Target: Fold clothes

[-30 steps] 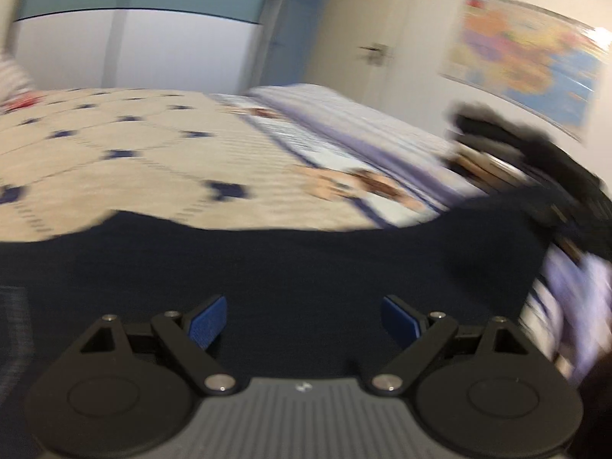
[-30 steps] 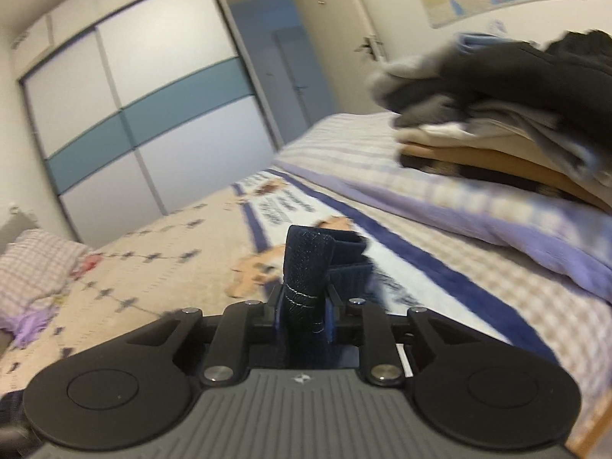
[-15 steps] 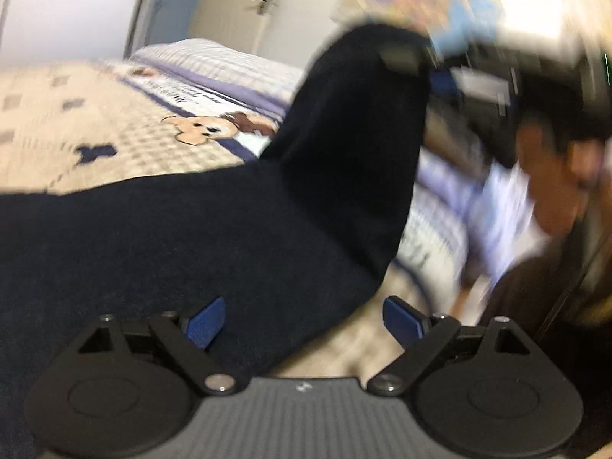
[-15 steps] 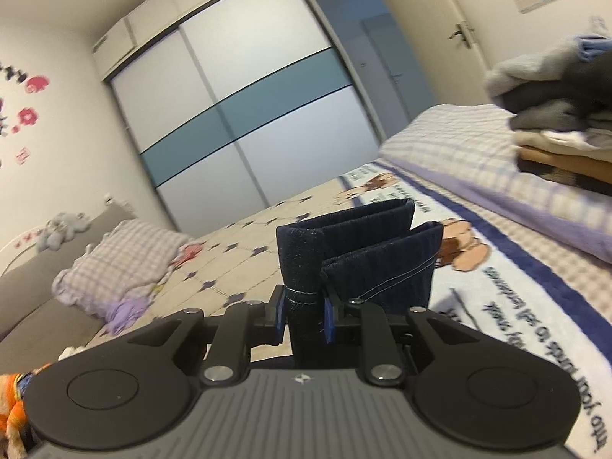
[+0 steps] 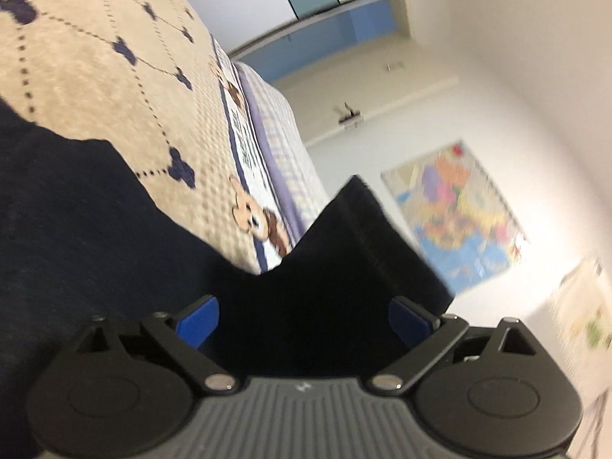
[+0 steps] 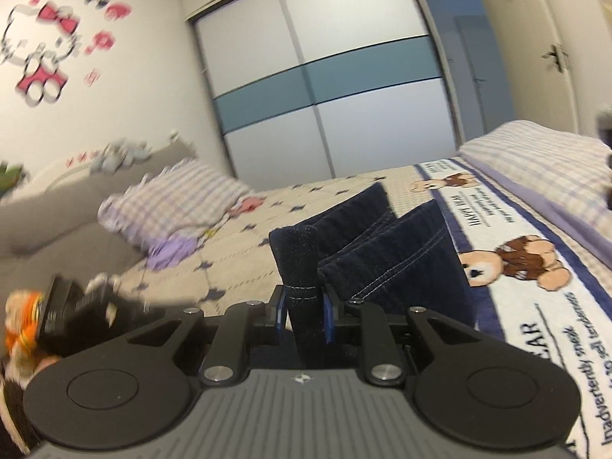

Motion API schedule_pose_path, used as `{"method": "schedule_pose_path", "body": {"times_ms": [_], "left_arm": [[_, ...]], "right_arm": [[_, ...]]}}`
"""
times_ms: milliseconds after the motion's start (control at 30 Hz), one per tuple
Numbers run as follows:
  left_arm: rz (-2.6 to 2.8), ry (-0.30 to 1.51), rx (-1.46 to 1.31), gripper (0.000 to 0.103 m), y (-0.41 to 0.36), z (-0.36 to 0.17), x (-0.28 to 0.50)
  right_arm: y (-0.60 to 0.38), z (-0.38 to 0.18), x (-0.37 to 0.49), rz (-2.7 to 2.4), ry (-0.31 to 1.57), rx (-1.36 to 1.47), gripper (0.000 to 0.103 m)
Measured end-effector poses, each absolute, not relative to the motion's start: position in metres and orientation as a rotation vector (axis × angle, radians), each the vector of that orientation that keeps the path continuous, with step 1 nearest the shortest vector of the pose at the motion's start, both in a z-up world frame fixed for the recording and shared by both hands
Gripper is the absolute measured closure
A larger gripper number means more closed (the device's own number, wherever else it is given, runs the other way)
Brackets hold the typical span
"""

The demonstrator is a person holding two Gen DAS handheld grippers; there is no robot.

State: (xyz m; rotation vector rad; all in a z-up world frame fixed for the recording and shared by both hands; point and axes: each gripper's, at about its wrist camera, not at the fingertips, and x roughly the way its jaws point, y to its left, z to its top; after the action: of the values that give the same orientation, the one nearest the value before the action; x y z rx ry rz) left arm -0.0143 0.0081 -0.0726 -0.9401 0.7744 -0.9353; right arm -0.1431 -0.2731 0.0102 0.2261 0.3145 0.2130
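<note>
Dark denim jeans [image 6: 386, 252], hem end bunched upright, drape over the bed.

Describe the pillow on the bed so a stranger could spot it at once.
Start at the wardrobe with the teal band, then drop to the bed's left end. The pillow lies there beside the grey headboard: only it has lilac and white checks and a frilled edge.

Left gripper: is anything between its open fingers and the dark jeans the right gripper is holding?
Nothing visible. The left gripper is open with the dark jeans directly between its fingers; the right gripper is clamped on a denim fold.
</note>
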Motion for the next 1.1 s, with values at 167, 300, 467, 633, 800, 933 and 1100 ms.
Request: {"method": "schedule_pose_path", "body": {"times_ms": [167,300,467,633,800,933,1100], "left_arm": [[-0.844,0.794,-1.080,0.005,0.022,-0.089,-0.008],[-0.754,0.837,-1.145,0.005,0.024,-0.105,-0.003],[-0.713,0.877,-1.107,0.007,0.018,-0.107,-0.001],[-0.712,0.894,-1.039,0.007,0.009,-0.103,-0.001],[-0.706,0.900,-1.031,0.007,0.005,-0.106,0.005],[-0.703,0.901,-1.024,0.007,0.009,-0.108,0.005],[-0.702,0.906,-0.998,0.007,0.011,-0.108,0.002]], "right_arm": [[-0.227,-0.005,-0.133,0.264,0.387,0.075,0.082],[-0.193,-0.032,-0.130,0.307,0.473,-0.042,0.082],[-0.174,-0.056,-0.135,0.331,0.551,-0.132,0.078],[-0.172,-0.060,-0.145,0.386,0.599,-0.119,0.057],[-0.194,-0.044,-0.150,0.464,0.599,0.096,0.054],[-0.200,-0.042,-0.137,0.355,0.596,0.155,0.054],[-0.183,-0.063,-0.117,0.288,0.653,-0.014,0.054]]}}
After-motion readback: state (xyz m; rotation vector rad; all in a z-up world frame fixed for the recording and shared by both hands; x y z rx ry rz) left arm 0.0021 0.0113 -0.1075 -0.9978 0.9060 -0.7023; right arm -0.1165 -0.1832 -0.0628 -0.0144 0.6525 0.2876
